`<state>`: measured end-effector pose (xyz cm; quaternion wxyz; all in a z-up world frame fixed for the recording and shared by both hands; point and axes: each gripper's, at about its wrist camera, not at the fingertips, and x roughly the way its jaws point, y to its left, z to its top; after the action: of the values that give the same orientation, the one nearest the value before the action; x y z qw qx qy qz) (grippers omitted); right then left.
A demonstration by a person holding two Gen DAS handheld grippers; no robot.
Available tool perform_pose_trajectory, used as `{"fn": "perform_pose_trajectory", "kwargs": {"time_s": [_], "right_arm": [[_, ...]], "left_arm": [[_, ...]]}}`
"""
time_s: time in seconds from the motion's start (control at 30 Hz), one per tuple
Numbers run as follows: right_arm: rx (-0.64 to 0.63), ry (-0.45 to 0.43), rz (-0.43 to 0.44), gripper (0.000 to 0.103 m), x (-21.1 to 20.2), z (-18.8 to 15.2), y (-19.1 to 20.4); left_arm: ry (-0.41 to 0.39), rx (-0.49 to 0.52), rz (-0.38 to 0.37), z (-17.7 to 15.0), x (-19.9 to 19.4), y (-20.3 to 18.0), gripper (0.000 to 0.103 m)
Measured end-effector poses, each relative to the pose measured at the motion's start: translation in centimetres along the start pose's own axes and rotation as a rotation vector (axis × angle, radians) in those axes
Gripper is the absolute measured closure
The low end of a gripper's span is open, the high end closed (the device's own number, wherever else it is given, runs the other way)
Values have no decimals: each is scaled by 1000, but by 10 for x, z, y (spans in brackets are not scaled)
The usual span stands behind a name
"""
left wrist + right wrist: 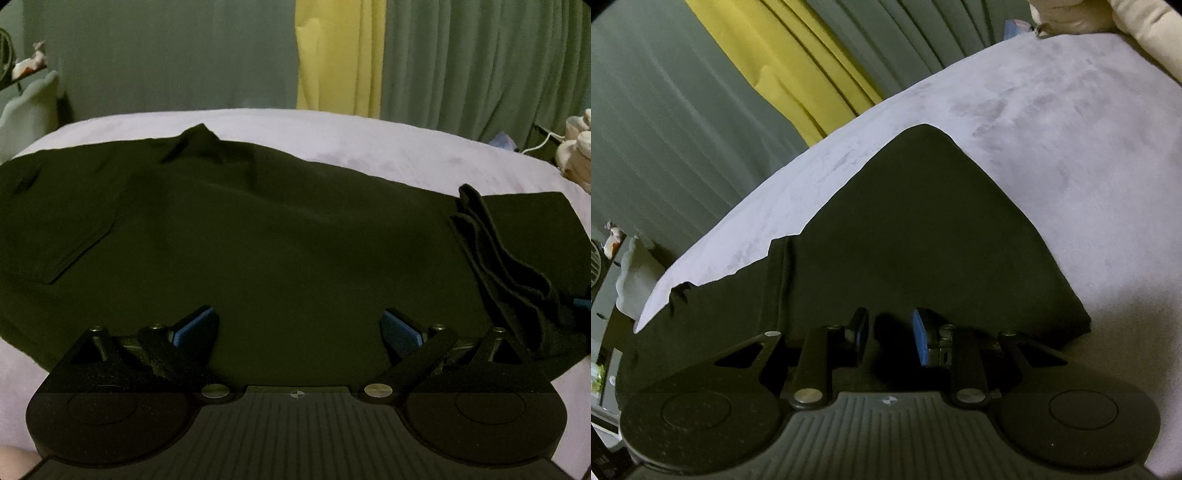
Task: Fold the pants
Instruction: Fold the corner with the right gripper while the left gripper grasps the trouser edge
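Left wrist view shows the dark pants [258, 229] spread flat across a pale lilac bed [369, 136], with a patch pocket [62, 229] toward the left and a raised peak of cloth at the far edge. The left gripper [298, 328] hovers over the near part of the pants with its blue-padded fingers [194, 325] spread wide and nothing between them, so it is released. At the right of this view a bunched, layered hem [517, 280] rises off the bed toward a sliver of blue pad at the frame edge. Only this view takes in the whole width of the garment and the pocket. The right wrist view looks along the right gripper [890, 332], tilted, at a folded triangular corner of the pants [923, 229] lying on the bed [1071, 166]; it shows a seam running down the cloth on the left. Its fingers [921, 339] stand close together with dark cloth in the gap, and the pads seem clenched on the pants, though the dark fabric makes contact hard to confirm. Green and yellow curtains [332, 55] hang behind the bed in both views. No container, label or readable writing appears in either view.
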<state>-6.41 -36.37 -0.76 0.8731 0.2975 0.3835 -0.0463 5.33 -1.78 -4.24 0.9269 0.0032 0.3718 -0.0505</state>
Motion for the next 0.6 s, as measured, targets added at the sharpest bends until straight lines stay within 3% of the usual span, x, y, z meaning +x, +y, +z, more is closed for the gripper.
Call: {"fn": "perform_pose_trajectory", "kwargs": {"time_s": [0.17,0.27,0.33,0.47,0.6], "right_arm": [[10,0,5,77,0,0,-1],[10,-1,-1,77,-2,0,0],[11,-8,-11,76,-5,0,1],[37,-77,-41,56,-23,-2,-2],[47,-138,-45,40,-41,-3,-7]], "left_arm": [[2,-7,-7,0,-1,0,3],[9,-45,-55,3,-3,2,3],[25,-79,-125,7,-6,2,3],[85,-163,-329,18,-3,-9,3],[144,-268,-481,32,14,-26,3]]}}
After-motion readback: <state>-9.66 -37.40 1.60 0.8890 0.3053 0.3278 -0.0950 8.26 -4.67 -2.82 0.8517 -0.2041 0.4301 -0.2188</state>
